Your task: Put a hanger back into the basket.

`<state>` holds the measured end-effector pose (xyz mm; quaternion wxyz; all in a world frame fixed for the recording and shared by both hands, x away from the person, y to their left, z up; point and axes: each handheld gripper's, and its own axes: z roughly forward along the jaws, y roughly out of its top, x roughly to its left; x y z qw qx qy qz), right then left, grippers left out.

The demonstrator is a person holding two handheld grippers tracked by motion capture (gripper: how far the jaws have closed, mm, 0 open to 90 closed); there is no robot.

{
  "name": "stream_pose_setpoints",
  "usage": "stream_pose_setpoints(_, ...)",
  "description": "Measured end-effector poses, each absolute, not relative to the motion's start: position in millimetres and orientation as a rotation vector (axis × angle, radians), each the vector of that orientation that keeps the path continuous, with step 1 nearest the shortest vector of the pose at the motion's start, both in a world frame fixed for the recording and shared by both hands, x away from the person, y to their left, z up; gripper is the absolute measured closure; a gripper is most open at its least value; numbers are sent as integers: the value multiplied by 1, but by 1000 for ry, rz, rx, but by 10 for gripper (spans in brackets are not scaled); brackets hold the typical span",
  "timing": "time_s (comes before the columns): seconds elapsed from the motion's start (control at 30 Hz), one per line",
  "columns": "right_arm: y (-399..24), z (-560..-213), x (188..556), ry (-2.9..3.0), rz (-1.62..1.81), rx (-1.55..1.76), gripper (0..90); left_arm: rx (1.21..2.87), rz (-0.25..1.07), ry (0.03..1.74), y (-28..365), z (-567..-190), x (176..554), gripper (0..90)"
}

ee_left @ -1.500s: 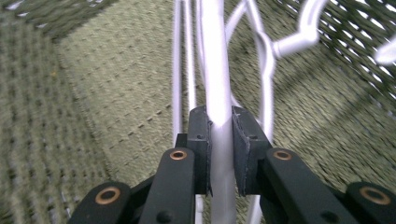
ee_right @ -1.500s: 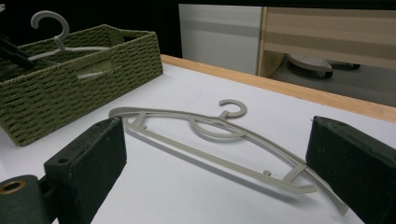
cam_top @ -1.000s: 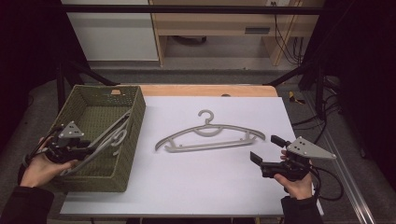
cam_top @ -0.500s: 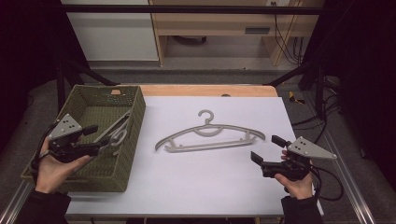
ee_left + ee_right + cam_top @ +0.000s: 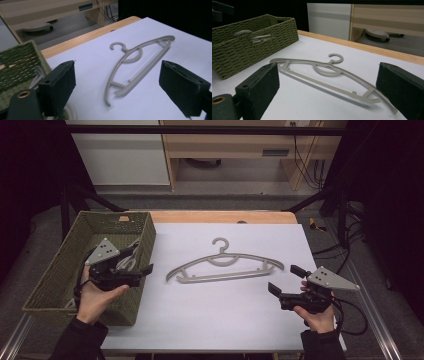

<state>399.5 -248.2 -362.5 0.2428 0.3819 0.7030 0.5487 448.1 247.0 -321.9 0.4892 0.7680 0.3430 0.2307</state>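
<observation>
A grey plastic hanger (image 5: 225,266) lies flat on the white table (image 5: 210,320), roughly in the middle, its long axis running left to right across the table and its hook pointing toward the far edge. Another hanger (image 5: 125,260) already sits inside the woven green basket (image 5: 55,280) at the left side of the table, leaning against its inner wall.

The left gripper (image 5: 142,272) hangs over the basket's right rim, pointing toward the hanger on the table. Its fingers (image 5: 58,87) have just been opening and now stand wide apart with nothing between them; from the left gripper view the hanger lies ahead across bare table, its near tip toward the gripper and its length stretching away.

The right gripper (image 5: 285,282) rests low near the table's right front, also spread wide and empty. Its fingers (image 5: 259,87) frame the hanger from the other end, and the hanger's right arm tip looks close in front of them.

Judging by this, the right hand is the nearer of the two: the hanger's right tip lies just ahead and to the left of it, while the left hand has open table to cross from the basket. Either would meet the hanger end-on, along its length.
</observation>
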Motion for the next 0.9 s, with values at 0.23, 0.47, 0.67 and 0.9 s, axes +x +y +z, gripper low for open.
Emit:
stream_pose_setpoints(0.23, -250, -362, 399, 1921, 1500, 1045, 51, 1876, 529, 793, 215, -324, 458, 127)
stream_pose_setpoints(0.47, -249, -363, 400, 1924, 1500, 1037, 52, 1908, 498, 792, 182, -334, 480, 131)
stream_pose_setpoints(0.67, -248, -363, 400, 1925, 1501, 1043, 51, 1960, 512, 812, 166, -350, 497, 147)
stream_pose_setpoints(0.9, -248, -364, 400, 1928, 1498, 1038, 52, 2013, 476, 828, 149, -370, 517, 178)
